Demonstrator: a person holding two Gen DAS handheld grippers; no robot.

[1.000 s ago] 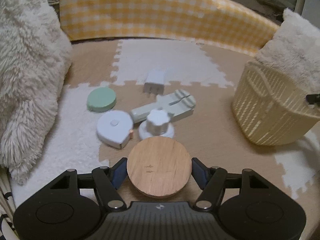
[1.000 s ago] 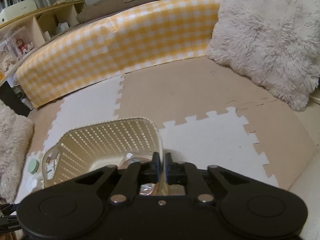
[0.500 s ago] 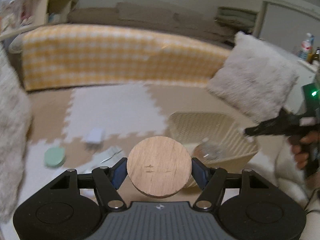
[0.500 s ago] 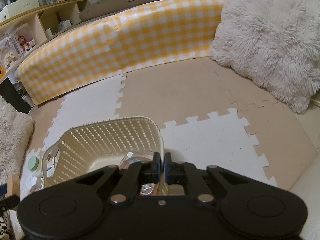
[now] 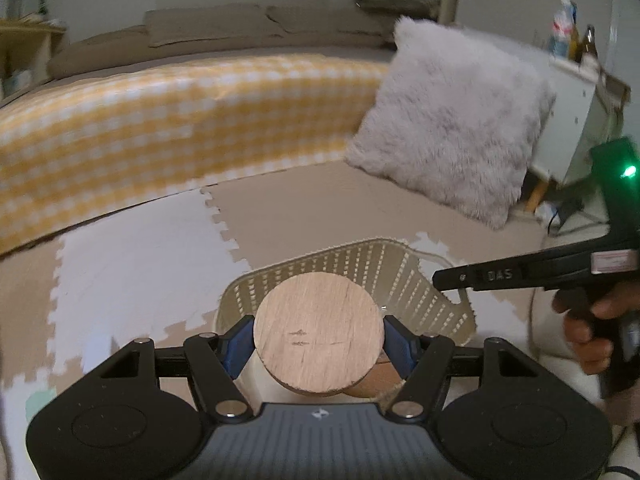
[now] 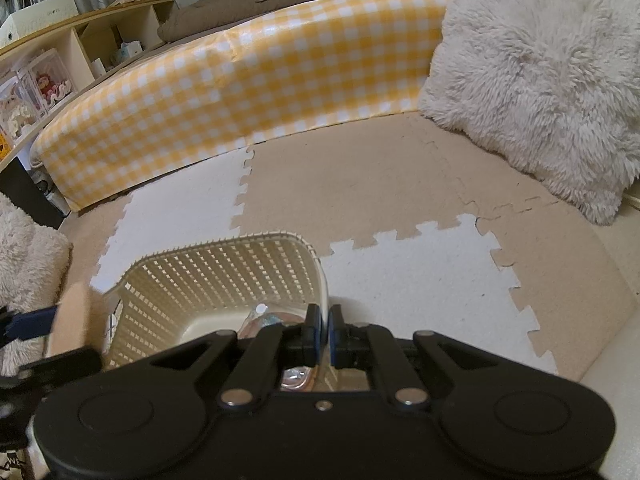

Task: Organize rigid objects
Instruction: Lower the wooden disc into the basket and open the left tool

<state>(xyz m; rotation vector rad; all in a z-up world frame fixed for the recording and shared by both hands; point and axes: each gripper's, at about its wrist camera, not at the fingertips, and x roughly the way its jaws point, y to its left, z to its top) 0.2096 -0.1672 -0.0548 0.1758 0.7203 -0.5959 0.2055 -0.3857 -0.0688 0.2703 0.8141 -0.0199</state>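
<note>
A round wooden disc (image 5: 318, 334) sits flat between the blue pads (image 5: 240, 344) of my left gripper (image 5: 319, 340), which is shut on its edges. The disc hangs over the near left part of a cream slotted basket (image 5: 400, 276). In the right wrist view the same disc (image 6: 74, 320) shows at the left, beside the basket's (image 6: 224, 276) left wall. My right gripper (image 6: 324, 328) is shut on the basket's right rim. From the left wrist view that right gripper (image 5: 444, 280) reaches in from the right, held by a hand (image 5: 592, 328). A shiny clear item (image 6: 260, 316) lies in the basket.
A yellow checked bumper (image 6: 260, 80) curves along the back of the foam mat floor (image 6: 420, 280). A fluffy white cushion (image 6: 540, 72) leans at the right and another (image 6: 24, 264) at the left. A pale green disc (image 5: 40, 400) lies blurred at the lower left. Shelves (image 6: 60, 52) stand beyond the bumper.
My left gripper has carried the wooden disc up and to the right, away from the cluster of small items and over the basket. The right gripper has kept still on the basket's rim.
</note>
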